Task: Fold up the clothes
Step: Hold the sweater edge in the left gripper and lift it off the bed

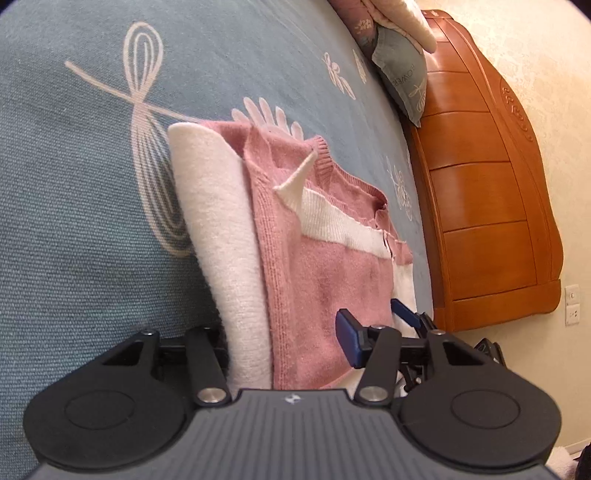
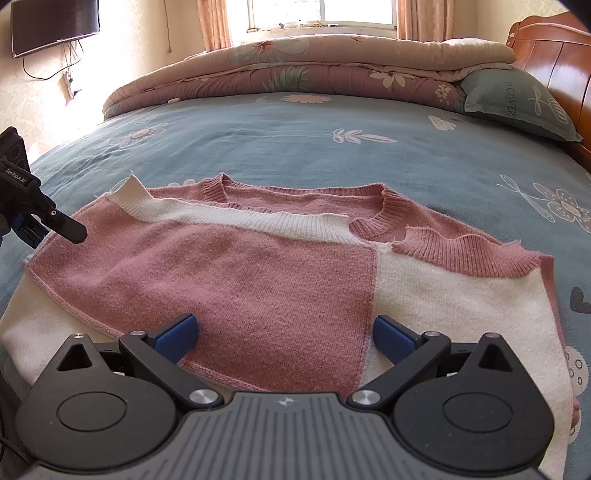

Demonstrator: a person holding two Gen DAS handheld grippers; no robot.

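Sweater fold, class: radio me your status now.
Right gripper open over sweater. Left gripper at its left edge, state unclear. Sweater partly folded on bed. Nothing obstructing.

blue floral bed (image 2: 295,147) bears sweater (image 2: 258,280), pillow (image 2: 517,99), perhaps a folded quilt (image 2: 295,70).

The sweater (image 2: 280,273) lies flat on the bed (image 2: 295,140), its sleeves folded in over the body. Behind it a quilt (image 2: 295,70) is heaped along the far edge, below a window (image 2: 321,13). A pillow (image 2: 517,103) leans on the headboard (image 2: 561,62) at the right. The right claw (image 2: 284,336) sits at the sweater's near hem; the left claw (image 2: 70,229) is at its left edge.
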